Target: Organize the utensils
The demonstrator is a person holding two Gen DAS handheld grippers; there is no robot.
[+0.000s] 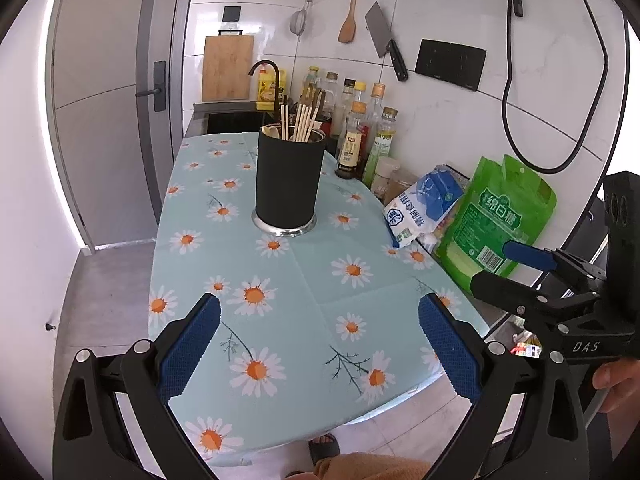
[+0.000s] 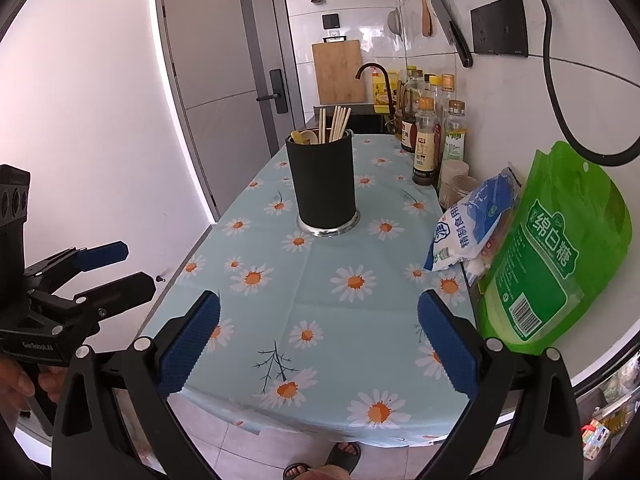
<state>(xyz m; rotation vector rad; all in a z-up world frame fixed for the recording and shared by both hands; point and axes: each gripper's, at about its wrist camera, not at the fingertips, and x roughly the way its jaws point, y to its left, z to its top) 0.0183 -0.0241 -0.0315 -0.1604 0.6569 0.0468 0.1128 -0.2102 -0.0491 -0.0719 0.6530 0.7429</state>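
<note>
A black utensil holder [image 1: 289, 178] [image 2: 323, 184] stands upright on the daisy tablecloth [image 1: 304, 280] [image 2: 340, 320], far from both grippers. Several wooden chopsticks [image 1: 302, 122] [image 2: 336, 124] and a wooden spoon [image 2: 304, 136] stick out of it. My left gripper [image 1: 319, 348] hangs open over the near end of the table, nothing between its blue pads. My right gripper [image 2: 319, 346] is open as well and empty. Each gripper shows at the edge of the other's view, the right one [image 1: 516, 264] at right and the left one [image 2: 116, 268] at left.
Along the right wall stand several sauce and oil bottles [image 1: 360, 132] [image 2: 428, 132], a blue-white salt bag [image 1: 424, 208] [image 2: 472, 224] and a green sugar bag [image 1: 500, 220] [image 2: 556, 248]. A sink with a dark tap [image 1: 266, 80] lies behind. A sandalled foot [image 2: 340, 456] shows below the table edge.
</note>
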